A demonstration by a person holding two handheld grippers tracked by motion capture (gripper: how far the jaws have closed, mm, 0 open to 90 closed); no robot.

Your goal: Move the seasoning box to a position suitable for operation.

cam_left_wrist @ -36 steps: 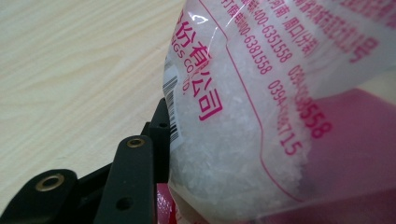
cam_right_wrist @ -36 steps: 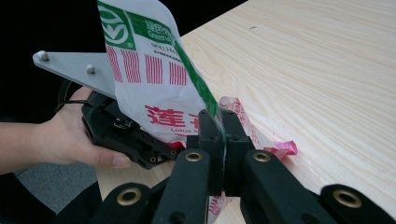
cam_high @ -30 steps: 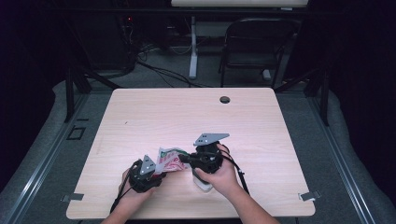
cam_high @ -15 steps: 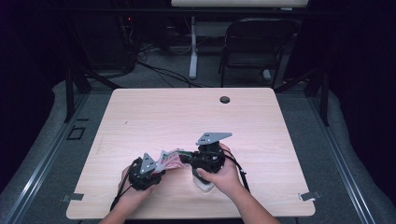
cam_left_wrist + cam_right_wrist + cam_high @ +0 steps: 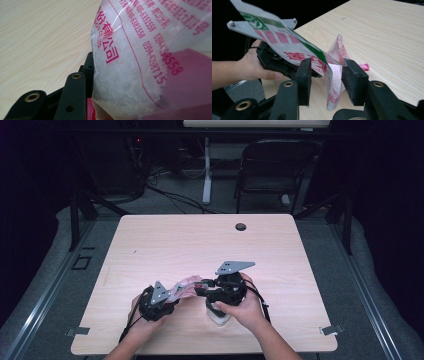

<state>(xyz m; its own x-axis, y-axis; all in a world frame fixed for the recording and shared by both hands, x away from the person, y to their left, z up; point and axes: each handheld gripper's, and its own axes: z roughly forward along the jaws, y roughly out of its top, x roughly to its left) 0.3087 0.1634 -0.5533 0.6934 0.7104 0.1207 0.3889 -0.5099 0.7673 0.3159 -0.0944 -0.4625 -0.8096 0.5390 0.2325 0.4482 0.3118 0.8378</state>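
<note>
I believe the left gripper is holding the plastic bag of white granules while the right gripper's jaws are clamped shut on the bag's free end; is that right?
Not quite. In the right gripper view the right gripper has just been opening: its jaws stand apart, with the free end of the plastic bag hanging loose between them. The rest holds: the left gripper has the bag of white granules pressed against its jaw.

black gripper (image 5: 324, 77) bodies — brass-ringed screw holes

The left gripper (image 5: 172, 296) sits low in the person's left hand (image 5: 140, 317), jaws aimed toward the right gripper (image 5: 200, 287) and part-way apart. The right hand (image 5: 245, 307) grips its tool from behind; its jaws have just been opening and now stand wide, pads clear of the sheet between them.
</note>
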